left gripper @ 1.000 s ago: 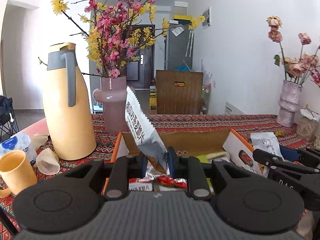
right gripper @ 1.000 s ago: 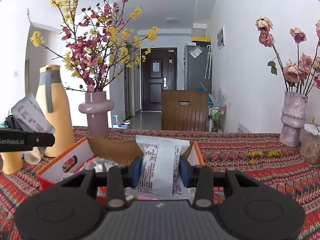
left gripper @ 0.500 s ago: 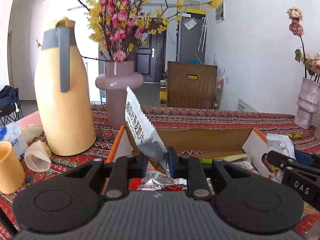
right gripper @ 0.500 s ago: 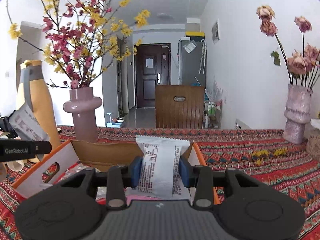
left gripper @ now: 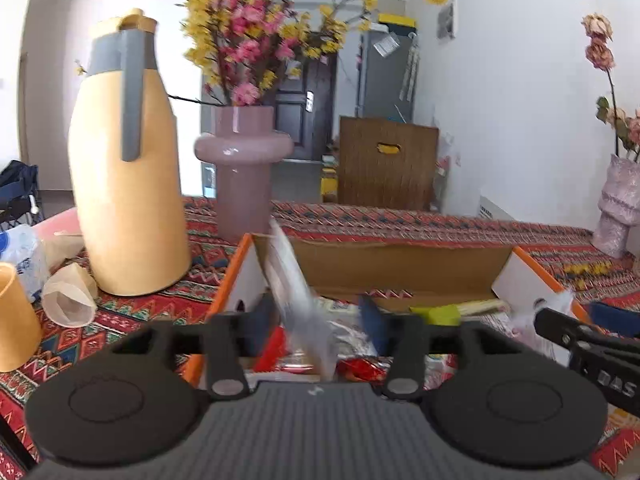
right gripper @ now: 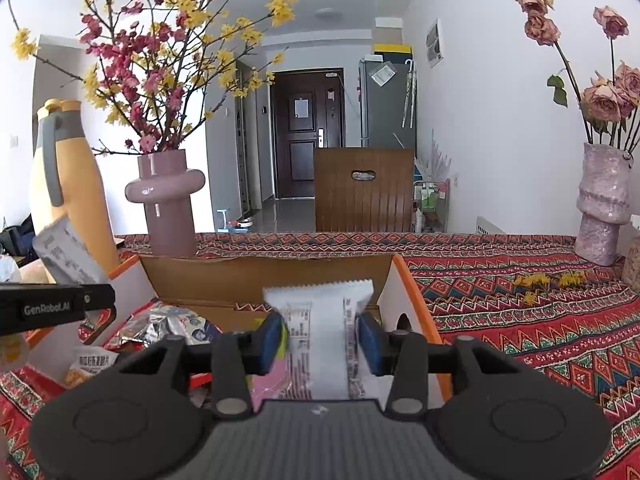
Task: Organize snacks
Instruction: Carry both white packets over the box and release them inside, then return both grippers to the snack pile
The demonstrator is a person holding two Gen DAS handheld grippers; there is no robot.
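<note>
Since a second ago both hand-held grippers have sunk toward the orange-edged cardboard box [left gripper: 400,268] and their jaws have just been opening: in the left view the left hand-held gripper [left gripper: 316,320] stands released, its light, crinkly grey-and-white snack packet [left gripper: 292,280] blurred, slipping down into the box, while in the right view the right hand-held gripper [right gripper: 322,336] has parted around a limp white printed packet [right gripper: 324,320] above the box, best pinched mid-body.

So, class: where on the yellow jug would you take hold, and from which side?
Take the grey handle of the yellow jug, coming from the near side in the left wrist view. The handle is a narrow upright strap on the face turned toward that camera; the body looks too broad to pinch.
</note>
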